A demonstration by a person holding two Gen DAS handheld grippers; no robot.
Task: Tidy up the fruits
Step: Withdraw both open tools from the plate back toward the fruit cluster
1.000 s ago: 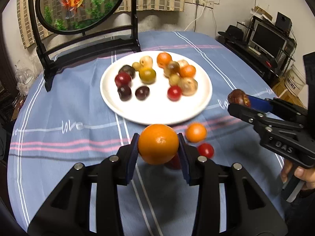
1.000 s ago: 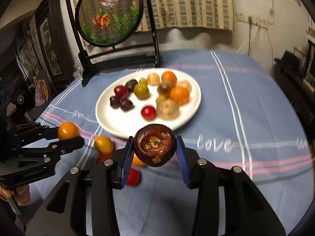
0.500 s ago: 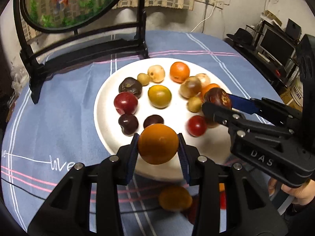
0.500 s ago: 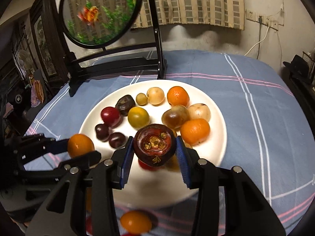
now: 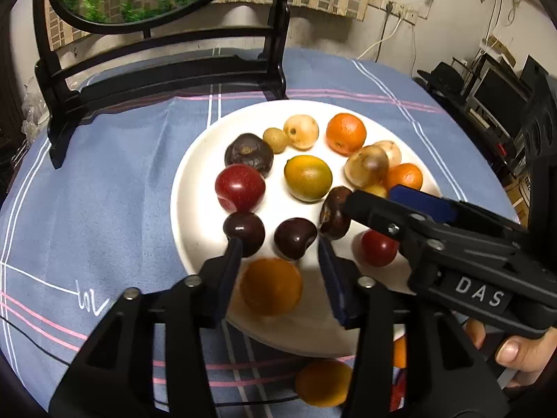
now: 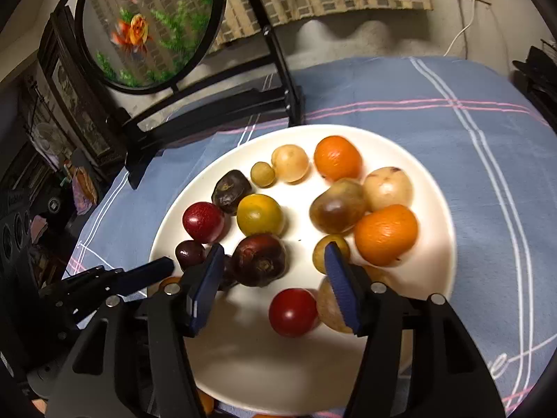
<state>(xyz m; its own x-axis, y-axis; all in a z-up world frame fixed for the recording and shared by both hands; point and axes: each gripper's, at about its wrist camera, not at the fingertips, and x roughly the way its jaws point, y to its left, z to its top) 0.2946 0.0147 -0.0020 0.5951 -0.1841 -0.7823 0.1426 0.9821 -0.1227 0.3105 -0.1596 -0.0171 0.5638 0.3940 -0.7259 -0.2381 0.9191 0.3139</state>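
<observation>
Fruits lay gathered on a white plate (image 6: 442, 209): two bright oranges, pale and brownish round ones, a yellow-green one, red ones and several dark ones. The left hand-held gripper (image 5: 278, 271) stood with its jaws spread, and an orange fruit (image 5: 271, 285), blurred, sat between them but apart from both pads, low over the near rim of the plate; whether it was resting or dropping could not be told. The right hand-held gripper (image 6: 275, 285) was likewise spread wide, and a dark mangosteen-like fruit (image 6: 259, 259) lay on the plate just ahead of its fingertips, touching neither. By my judgement the step in hand was the setting-down of two fruits, one from each side, with both released.

At least one more orange fruit (image 5: 323, 381) lay on the cloth near the plate's front edge, with something red beside it. The next move would call for drawing both grippers back clear of the plate, without nudging the round fruits, then reaching for those left over.

A blue cloth (image 6: 452, 97) with white and pink stripes covered the table. Behind the plate stood a round goldfish screen (image 6: 149, 24) in a black frame, before a checked curtain. Shelves with monitors (image 5: 501, 94) lined the dim right side.
</observation>
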